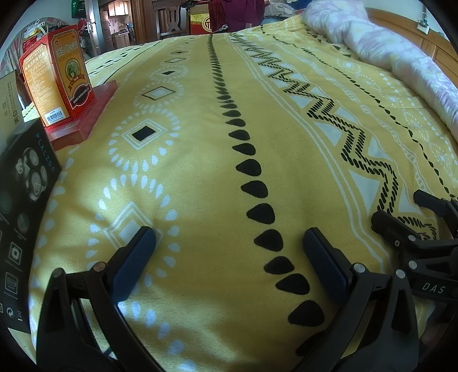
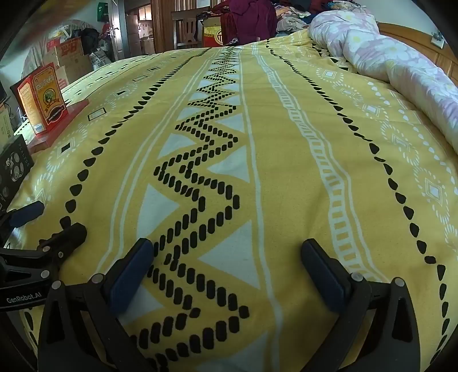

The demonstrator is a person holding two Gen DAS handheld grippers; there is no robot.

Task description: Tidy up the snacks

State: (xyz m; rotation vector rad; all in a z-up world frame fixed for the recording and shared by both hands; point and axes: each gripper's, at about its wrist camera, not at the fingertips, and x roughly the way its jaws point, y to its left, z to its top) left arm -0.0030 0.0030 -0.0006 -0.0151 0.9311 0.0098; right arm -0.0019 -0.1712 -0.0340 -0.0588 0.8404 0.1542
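Note:
An upright red and orange box [image 1: 61, 74] stands on a flat red box [image 1: 86, 114] at the left of the yellow patterned bedspread [image 1: 200, 143]. A black box printed with shaver heads [image 1: 20, 214] leans at the near left edge. My left gripper [image 1: 229, 243] hangs open over bare bedspread, nothing between its fingers. My right gripper [image 2: 223, 254] is also open over the zigzag band, empty. The right wrist view shows the same upright box [image 2: 45, 100], flat red box [image 2: 63, 123] and black box [image 2: 13, 168] far left. Each gripper shows at the other view's edge.
A rolled pink floral quilt [image 1: 400, 57] lies along the bed's right side by a wooden headboard [image 1: 415, 31]. A person in dark red [image 1: 237, 14] stands beyond the far end. Cardboard boxes [image 2: 71, 57], a chair [image 2: 186, 28] and clutter fill the room behind.

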